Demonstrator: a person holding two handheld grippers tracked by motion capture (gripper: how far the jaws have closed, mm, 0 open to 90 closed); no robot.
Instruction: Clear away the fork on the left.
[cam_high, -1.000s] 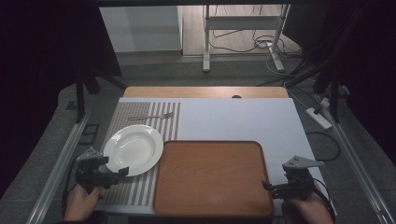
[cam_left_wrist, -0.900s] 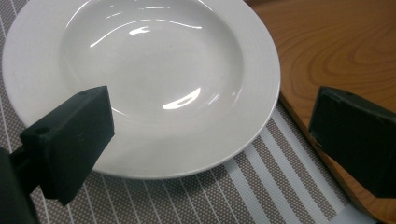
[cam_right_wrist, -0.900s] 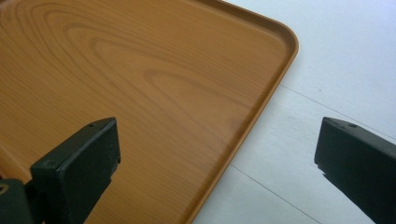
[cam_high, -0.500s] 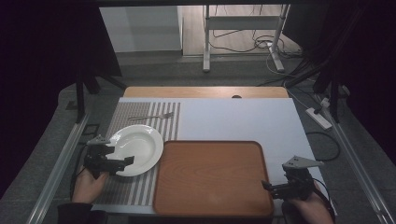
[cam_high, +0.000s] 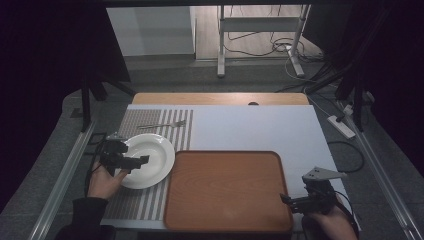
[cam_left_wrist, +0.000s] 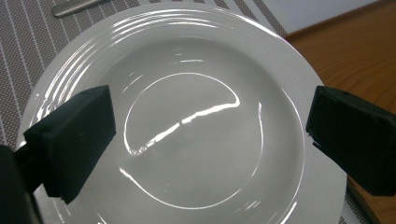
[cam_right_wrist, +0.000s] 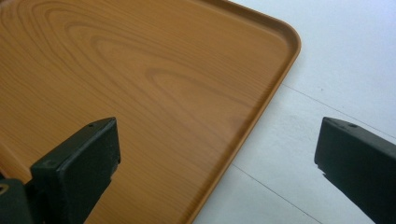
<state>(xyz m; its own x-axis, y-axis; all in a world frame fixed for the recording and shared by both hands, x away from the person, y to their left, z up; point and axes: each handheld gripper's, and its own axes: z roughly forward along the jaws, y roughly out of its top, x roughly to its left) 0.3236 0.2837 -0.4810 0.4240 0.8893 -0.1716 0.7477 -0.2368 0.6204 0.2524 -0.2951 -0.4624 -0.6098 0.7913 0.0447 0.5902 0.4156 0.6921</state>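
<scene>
The left hand (cam_high: 105, 181) reaches in from the bottom left, its dark sleeve at the frame edge, and holds the left tongs (cam_high: 142, 160) over the near left part of the plate (cam_high: 150, 159), jaws pointing right across the bowl. In the left gripper view the left tongs (cam_left_wrist: 205, 135) stand wide, one black blocky jaw over each side of the plate (cam_left_wrist: 187, 93), with nothing between them. The right hand (cam_high: 330, 225) rests at the bottom right corner, the right tongs (cam_high: 285, 199) aimed left at the tray's near right edge; in the right gripper view the right tongs (cam_right_wrist: 215, 154) also gape wide, straddling the rim of the tray (cam_right_wrist: 140, 93).

The plate is round, glossy white with a broad ridged rim, lying on a grey striped woven placemat (cam_high: 145, 200). The tray is wood-grained with rounded corners and a low raised lip, its long axis running left to right, just beside the plate. A metal fork (cam_high: 161, 124) lies on the mat beyond the plate, lengthwise left to right. The tabletop (cam_high: 260, 130) is smooth and white.
</scene>
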